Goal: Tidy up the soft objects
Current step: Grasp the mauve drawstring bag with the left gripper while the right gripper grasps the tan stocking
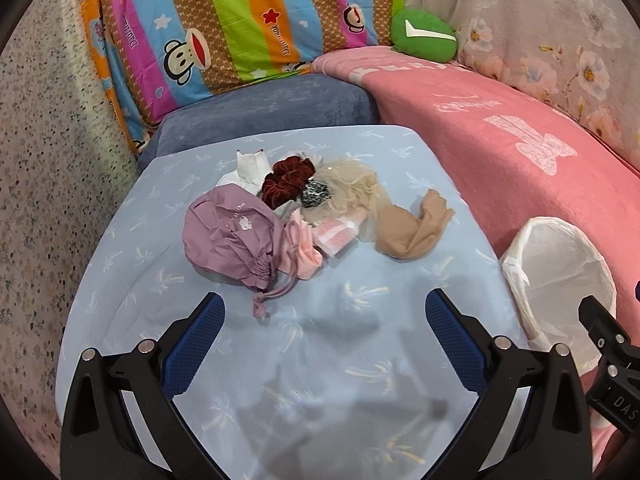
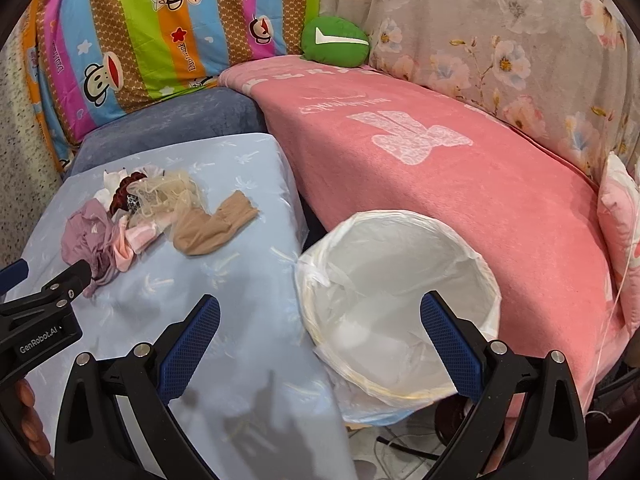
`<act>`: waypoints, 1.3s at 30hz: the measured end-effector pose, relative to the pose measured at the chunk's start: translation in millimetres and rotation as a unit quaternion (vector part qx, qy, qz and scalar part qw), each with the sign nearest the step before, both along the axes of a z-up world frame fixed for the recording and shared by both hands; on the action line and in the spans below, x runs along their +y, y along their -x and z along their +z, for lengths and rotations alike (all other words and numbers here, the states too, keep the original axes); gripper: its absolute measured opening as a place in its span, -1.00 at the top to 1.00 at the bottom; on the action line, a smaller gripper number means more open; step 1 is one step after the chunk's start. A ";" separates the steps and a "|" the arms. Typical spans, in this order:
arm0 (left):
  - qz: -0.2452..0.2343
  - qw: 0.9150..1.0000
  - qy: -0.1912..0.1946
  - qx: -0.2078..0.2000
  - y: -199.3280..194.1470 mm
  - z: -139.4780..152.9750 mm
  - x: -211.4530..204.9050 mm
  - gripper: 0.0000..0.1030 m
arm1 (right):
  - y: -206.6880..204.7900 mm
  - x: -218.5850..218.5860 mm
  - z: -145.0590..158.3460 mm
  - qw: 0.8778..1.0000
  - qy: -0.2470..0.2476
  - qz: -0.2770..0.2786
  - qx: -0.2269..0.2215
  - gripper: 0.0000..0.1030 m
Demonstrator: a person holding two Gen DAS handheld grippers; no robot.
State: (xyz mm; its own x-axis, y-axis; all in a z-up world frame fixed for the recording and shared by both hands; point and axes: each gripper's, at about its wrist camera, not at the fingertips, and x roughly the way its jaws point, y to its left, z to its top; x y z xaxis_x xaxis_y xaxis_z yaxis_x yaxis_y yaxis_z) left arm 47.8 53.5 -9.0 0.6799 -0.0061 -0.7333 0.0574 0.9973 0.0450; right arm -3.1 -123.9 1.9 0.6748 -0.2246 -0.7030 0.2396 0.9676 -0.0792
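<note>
both claws, left gripper and right gripper, gape wide and empty; tangled pile items like the mauve drawstring bag could snag neighbours when lifted.

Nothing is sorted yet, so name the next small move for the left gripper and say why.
Probably ease the open left gripper forward onto the mauve drawstring pouch: it is the nearest item of the pile, both grippers are empty, and the lined bin waits empty.
</note>
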 end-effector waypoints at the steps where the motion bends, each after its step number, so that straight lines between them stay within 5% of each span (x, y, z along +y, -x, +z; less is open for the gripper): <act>1: 0.003 1.000 0.000 0.001 -3.9 -0.9 4.7 -0.87 | -3.5 2.7 -1.3 1.000 -0.002 0.000 -0.001 -0.88; 13: 0.042 0.999 0.018 0.018 -73.1 -26.2 83.2 -0.87 | -75.9 47.9 -21.6 0.999 -0.030 0.020 -0.009 -0.88; 27: 0.064 0.988 0.118 0.082 -128.6 -76.3 149.3 -0.85 | -164.1 84.3 -76.9 0.997 -0.066 0.014 0.029 -0.88; 32: 0.046 0.982 0.148 0.104 -137.0 -88.3 150.5 -0.49 | -178.4 90.9 -97.4 0.996 -0.074 0.009 0.048 -0.73; 35: 0.043 0.979 0.166 0.114 -136.1 -92.0 149.8 -0.22 | -180.6 92.0 -107.8 0.995 -0.080 0.011 0.060 -0.46; 39: 0.028 0.976 0.181 0.116 -133.5 -91.3 151.3 0.44 | -178.8 94.3 -120.1 0.992 -0.097 0.021 0.072 -0.02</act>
State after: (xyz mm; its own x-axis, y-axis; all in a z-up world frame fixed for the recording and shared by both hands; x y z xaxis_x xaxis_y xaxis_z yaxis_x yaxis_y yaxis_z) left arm 181.3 204.8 -100.3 0.5026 -0.2613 -0.8241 -0.0316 0.9470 -0.3196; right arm 175.7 -29.6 -118.2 0.5701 -0.0488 -0.8202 0.1988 0.9768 0.0800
